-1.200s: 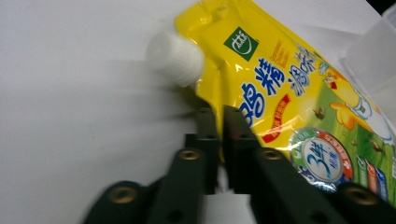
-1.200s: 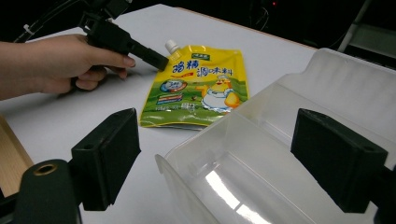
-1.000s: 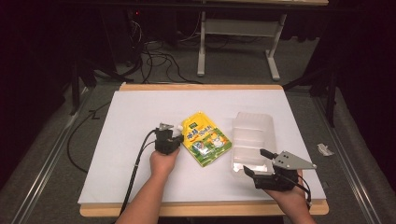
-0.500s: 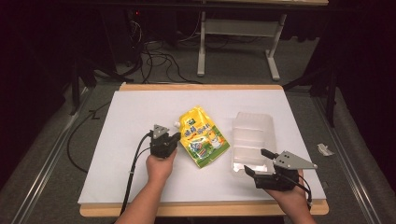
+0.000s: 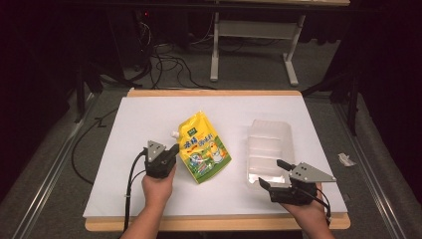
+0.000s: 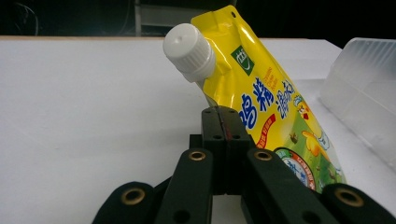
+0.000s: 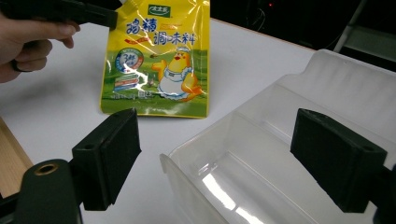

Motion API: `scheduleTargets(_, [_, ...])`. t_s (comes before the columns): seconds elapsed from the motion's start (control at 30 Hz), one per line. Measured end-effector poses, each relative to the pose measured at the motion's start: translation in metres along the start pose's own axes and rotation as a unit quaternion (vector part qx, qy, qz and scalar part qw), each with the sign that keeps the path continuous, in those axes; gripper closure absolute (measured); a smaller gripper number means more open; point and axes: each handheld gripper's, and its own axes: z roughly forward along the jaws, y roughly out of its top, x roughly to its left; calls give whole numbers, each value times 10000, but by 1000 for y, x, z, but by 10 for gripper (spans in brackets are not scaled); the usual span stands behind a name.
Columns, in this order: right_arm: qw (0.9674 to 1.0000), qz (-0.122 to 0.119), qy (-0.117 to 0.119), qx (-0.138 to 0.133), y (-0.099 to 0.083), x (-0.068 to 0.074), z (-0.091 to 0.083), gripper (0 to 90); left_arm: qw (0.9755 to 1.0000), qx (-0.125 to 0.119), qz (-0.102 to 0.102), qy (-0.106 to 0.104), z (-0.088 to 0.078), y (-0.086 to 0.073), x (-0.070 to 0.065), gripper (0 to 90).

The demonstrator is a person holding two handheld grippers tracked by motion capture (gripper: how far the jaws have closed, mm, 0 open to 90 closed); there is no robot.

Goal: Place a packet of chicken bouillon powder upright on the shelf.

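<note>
A yellow spouted pouch (image 5: 204, 147) with a white cap (image 5: 174, 134) lies mid-table, its left edge raised. My left gripper (image 5: 174, 148) is shut on that edge, just below the cap. In the left gripper view the closed jaws (image 6: 224, 114) pinch the pouch (image 6: 271, 107) under the cap (image 6: 189, 51). A clear plastic tray (image 5: 271, 130) sits to the right. My right gripper (image 5: 271, 173) is open at the tray's near left corner. In the right gripper view (image 7: 224, 154) its jaws straddle the tray's corner (image 7: 327, 65), with the pouch (image 7: 159, 60) beyond it.
The white tabletop (image 5: 149, 114) has a wooden front edge (image 5: 214, 223). Cables (image 5: 164, 55) and a metal frame (image 5: 249, 30) lie on the floor beyond the table. A small white scrap (image 5: 344, 159) lies on the floor to the right.
My left gripper has moved left and up, pulling the pouch's left edge with it. The pouch has shifted left, away from the tray. The right gripper has stayed where it was.
</note>
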Motion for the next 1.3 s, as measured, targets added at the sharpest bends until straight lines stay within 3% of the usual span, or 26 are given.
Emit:
scheduleTargets(0.1, [10000, -24, -4, -38, 1, 1, -1, 161, 9995, -165, 250, 79, -10, 1, -8, 900])
scheduleTargets(0.27, [10000, -11, 28, -59, 1, 1, -1, 159, 9974, -418, 580, -18, -28, 2, -28, 900])
scheduleTargets(0.4, [10000, 6, 52, -61, 1, 2, -2, 157, 9940, -613, 900, -116, -41, 1, -46, 900])
scheduleTargets(0.67, [9997, 35, 184, -141, 5, 6, 0, 154, 9884, -775, 1262, -333, -56, -6, -66, 900])
scheduleTargets(0.8, [9993, 100, 324, -138, 12, 10, 4, 152, 9870, -848, 1272, -496, -59, -8, -69, 900])
scheduleTargets(0.97, [9983, -10, 571, -89, 35, 14, 23, 125, 9847, -860, 1355, -675, -61, -9, -73, 900])
scheduleTargets(1.17, [9982, -192, 569, 12, 71, 13, 58, 121, 9818, -850, 1539, -718, -63, -9, -79, 900])
scheduleTargets(1.3, [9975, -169, 665, 164, 82, 5, 82, 127, 9800, -852, 1623, -770, -64, -9, -82, 900])
